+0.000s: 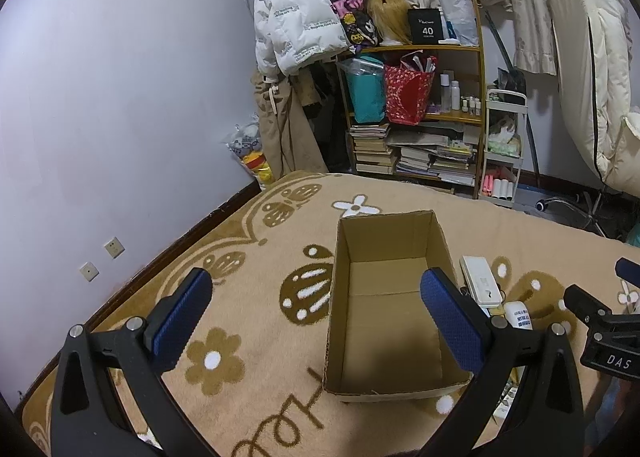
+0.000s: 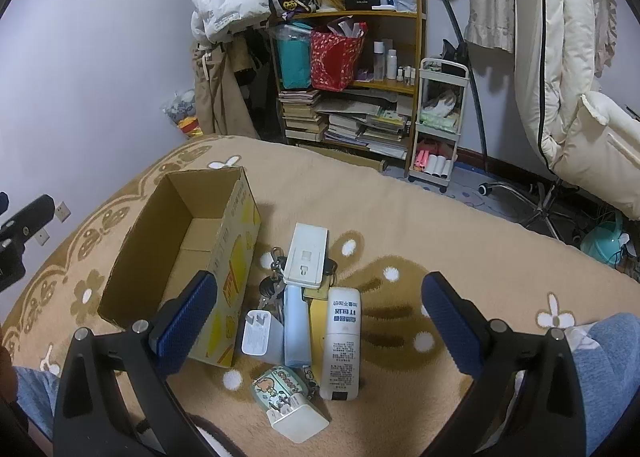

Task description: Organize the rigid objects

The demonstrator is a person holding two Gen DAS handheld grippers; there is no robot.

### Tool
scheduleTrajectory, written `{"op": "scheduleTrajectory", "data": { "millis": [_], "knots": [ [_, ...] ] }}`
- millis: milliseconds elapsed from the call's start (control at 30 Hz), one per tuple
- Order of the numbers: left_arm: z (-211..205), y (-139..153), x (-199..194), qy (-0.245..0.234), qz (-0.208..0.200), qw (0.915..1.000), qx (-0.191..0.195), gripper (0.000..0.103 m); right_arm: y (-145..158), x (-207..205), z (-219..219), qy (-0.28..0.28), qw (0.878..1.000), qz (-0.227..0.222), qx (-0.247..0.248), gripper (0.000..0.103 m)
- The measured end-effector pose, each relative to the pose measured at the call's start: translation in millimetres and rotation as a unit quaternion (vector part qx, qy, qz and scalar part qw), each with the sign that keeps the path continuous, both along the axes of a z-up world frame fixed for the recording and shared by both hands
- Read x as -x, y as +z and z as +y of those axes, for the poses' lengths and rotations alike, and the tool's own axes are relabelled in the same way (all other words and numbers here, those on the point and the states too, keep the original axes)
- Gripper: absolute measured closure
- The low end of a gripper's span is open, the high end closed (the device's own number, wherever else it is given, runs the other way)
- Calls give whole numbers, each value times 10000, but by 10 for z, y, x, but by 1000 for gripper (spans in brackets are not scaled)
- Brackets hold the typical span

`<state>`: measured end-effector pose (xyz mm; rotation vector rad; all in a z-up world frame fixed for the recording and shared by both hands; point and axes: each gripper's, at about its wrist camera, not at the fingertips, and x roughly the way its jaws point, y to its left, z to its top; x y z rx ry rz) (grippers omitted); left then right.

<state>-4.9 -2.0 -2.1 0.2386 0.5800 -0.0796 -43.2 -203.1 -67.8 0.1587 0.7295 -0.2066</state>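
The small rigid things lay in a pile on the bed blanket [image 2: 400,193], just right of the empty cardboard box [image 2: 176,241]: a white power strip [image 2: 306,255], a bunch of keys [image 2: 272,281], a white bottle [image 2: 342,341], a pale blue case [image 2: 297,329] and two chargers. They were probably light and stiff. The bottle looked smooth and might slip, so a hold across its middle seemed best. Both the left claw [image 1: 316,315] and the right claw [image 2: 320,315] were released wide and held nothing. The blanket was soft and plush. Behind stood a crowded bookshelf [image 2: 416,69], at the far end of the room.
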Motion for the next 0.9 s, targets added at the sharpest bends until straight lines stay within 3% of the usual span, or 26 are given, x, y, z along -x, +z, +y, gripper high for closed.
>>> {"op": "scheduleTrajectory", "data": {
  "millis": [900],
  "knots": [
    [-2,56,14,49,-22,10000,-23,0,-115,-35,18,19,10000,38,13,0]
  ]
}}
